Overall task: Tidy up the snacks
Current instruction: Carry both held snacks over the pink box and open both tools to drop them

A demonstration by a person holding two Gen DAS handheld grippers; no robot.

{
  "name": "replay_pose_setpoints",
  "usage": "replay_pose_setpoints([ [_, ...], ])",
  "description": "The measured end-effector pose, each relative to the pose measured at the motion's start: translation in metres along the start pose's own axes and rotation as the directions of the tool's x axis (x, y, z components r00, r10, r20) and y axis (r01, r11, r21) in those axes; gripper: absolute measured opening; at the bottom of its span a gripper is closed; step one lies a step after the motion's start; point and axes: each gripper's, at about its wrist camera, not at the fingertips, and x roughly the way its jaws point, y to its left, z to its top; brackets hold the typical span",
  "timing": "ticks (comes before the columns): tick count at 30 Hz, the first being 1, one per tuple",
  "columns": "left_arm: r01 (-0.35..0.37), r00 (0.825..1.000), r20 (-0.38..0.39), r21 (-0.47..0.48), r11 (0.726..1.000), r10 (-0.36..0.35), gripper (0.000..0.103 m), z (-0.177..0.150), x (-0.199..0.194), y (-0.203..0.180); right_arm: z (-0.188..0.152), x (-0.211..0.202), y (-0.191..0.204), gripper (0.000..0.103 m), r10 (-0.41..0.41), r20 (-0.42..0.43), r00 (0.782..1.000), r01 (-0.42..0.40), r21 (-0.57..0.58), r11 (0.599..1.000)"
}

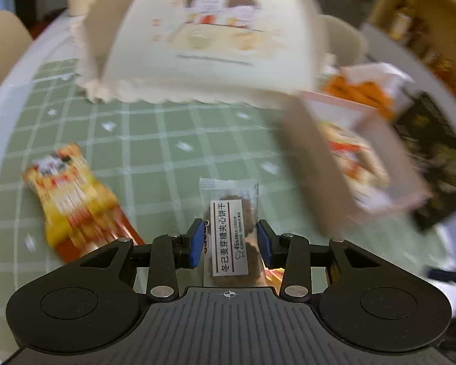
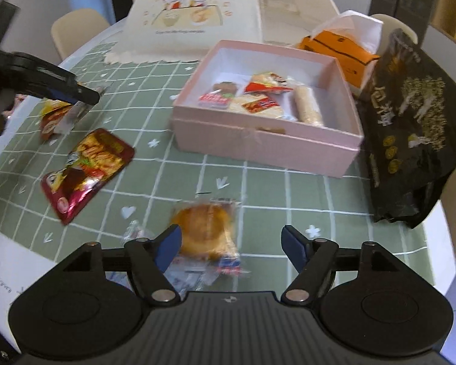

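My left gripper (image 1: 230,237) is shut on a clear packet of brown sandwich biscuits (image 1: 229,231) with a white label, held above the green checked tablecloth (image 1: 155,140). It also shows from the side in the right wrist view (image 2: 76,99), holding the packet (image 2: 71,117). My right gripper (image 2: 231,243) is open, its fingers on either side of a round golden pastry in clear wrap (image 2: 208,232) lying on the cloth. The pink open box (image 2: 264,140) holds several snack packets; it also shows blurred in the left wrist view (image 1: 349,164).
A red snack pouch (image 2: 86,170) lies left of the pastry. An orange-yellow snack pack (image 1: 76,200) lies at left. A black bag (image 2: 410,127), an orange carton (image 2: 340,51) and a cream illustrated bag (image 2: 194,15) stand around the box.
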Motion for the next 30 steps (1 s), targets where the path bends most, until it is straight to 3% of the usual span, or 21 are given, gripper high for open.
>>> replay_pose_setpoints([
  [7,0.090,0.991,-0.103,0.067,0.994,-0.083,0.042,-0.051,-0.026,-0.058,0.012,0.032,0.002,0.078,0.026,-0.054,0.998,-0.024,0.050,0.998],
  [10,0.119,0.987,-0.117,0.083,0.989,-0.109,0.042,-0.063,-0.034,-0.077,0.014,0.042,-0.007,0.077,0.068,-0.115,0.991,-0.058,0.085,0.995],
  [13,0.128,0.987,-0.116,0.113,0.985,-0.115,0.042,-0.065,-0.040,-0.090,0.013,0.036,-0.009,0.055,0.085,-0.134,0.987,-0.075,0.078,0.994],
  [17,0.157,0.985,-0.095,0.138,0.978,-0.145,0.042,-0.056,-0.050,-0.104,0.019,-0.003,-0.019,0.054,0.067,-0.069,0.995,-0.063,0.068,0.996],
  [21,0.198,0.980,-0.018,0.155,0.968,-0.198,0.042,-0.019,-0.062,-0.113,0.040,-0.068,-0.038,0.054,0.033,0.090,0.995,-0.041,0.087,0.995],
  [23,0.195,0.975,0.074,0.159,0.968,-0.208,0.042,0.012,-0.071,-0.115,0.053,-0.106,-0.048,0.054,0.002,0.198,0.980,-0.021,0.093,0.995],
  [26,0.204,0.947,0.223,0.139,0.969,-0.231,0.042,0.064,-0.077,-0.118,0.071,-0.148,-0.061,0.054,-0.072,0.331,0.941,0.037,0.111,0.993],
  [28,0.232,0.933,0.255,0.113,0.966,-0.254,0.042,0.095,-0.063,-0.122,0.078,-0.161,-0.068,0.054,-0.111,0.377,0.920,0.070,0.119,0.990],
  [30,0.232,0.937,0.241,0.112,0.966,-0.253,0.042,0.118,-0.037,-0.129,0.082,-0.166,-0.073,0.054,-0.155,0.387,0.909,0.109,0.137,0.984],
])
